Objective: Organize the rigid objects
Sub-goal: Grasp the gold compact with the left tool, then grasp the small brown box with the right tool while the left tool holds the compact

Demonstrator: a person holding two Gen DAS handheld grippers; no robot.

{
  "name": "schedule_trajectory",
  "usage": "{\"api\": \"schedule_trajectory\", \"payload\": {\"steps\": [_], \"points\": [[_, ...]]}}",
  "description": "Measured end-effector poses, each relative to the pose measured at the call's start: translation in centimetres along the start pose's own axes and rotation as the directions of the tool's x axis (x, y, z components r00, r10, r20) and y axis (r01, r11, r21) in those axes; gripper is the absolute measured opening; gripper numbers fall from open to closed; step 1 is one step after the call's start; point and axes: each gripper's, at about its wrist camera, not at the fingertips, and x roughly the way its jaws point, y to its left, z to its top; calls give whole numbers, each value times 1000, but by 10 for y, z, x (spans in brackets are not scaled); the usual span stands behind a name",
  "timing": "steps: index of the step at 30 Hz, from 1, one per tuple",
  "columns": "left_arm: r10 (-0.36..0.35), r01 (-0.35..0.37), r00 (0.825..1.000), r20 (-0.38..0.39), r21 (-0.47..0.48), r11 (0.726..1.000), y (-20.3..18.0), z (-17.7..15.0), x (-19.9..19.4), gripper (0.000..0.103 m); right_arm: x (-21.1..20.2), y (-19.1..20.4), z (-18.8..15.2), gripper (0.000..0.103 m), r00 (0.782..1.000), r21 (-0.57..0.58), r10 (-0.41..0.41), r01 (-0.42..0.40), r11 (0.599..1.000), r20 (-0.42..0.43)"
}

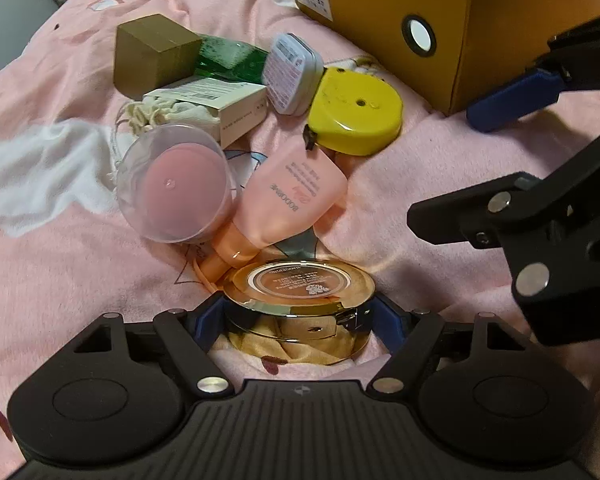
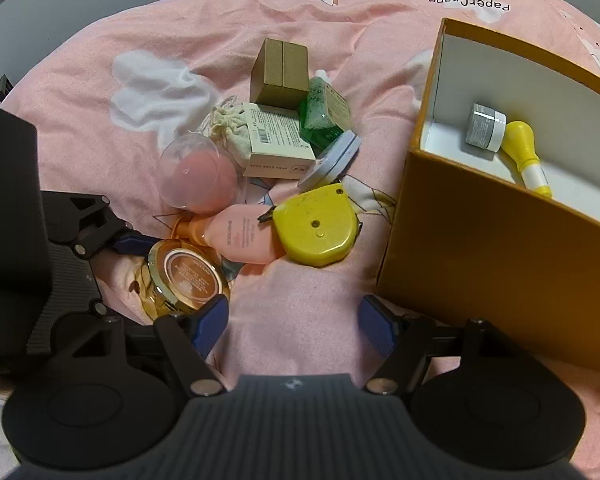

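We are working on a bed under a pink printed blanket [image 2: 300,288], with only grey blur and a strip of shelving behind it. Largest is the orange box [image 2: 480,256], open-topped and already holding a small grey jar [image 2: 485,126] and a yellow bulb-shaped bottle [image 2: 526,152], so we judge it the collecting bin. Beside it lies the loose pile: a yellow tape measure [image 1: 354,114], a pink tube [image 1: 288,204], a clear dome case [image 1: 172,184] and several cartons. Nearest us, the gold compact [image 1: 300,308] sits between the spread fingers of our left gripper [image 1: 300,322]; whether the pads touch it we cannot tell, since its sides hide them. Our right gripper [image 2: 294,324] hangs with fingers spread over bare blanket, holding nothing. The box's far end is cut off.
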Motion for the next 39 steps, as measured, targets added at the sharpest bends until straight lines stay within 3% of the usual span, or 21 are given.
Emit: {"api": "schedule_trajectory", "payload": {"steps": [9,20,29,39], "points": [[-15,40,987,163,-152,987,24,-11,-43,87,-10,4,2,69,999,-40,19,-17,999,45],[54,35,955,293,-292,956,43,-11,-80,87,-37,19,27,64,988,-139,39,-18,990,149],[122,22,944,306,-428,903,81,16,-78,87,-28,14,78,64,980,-151,-3,34,988,199],[202,-22,945,259,-563,826,110,47,-52,87,16,-6,132,64,984,-96,-43,60,994,172]]}}
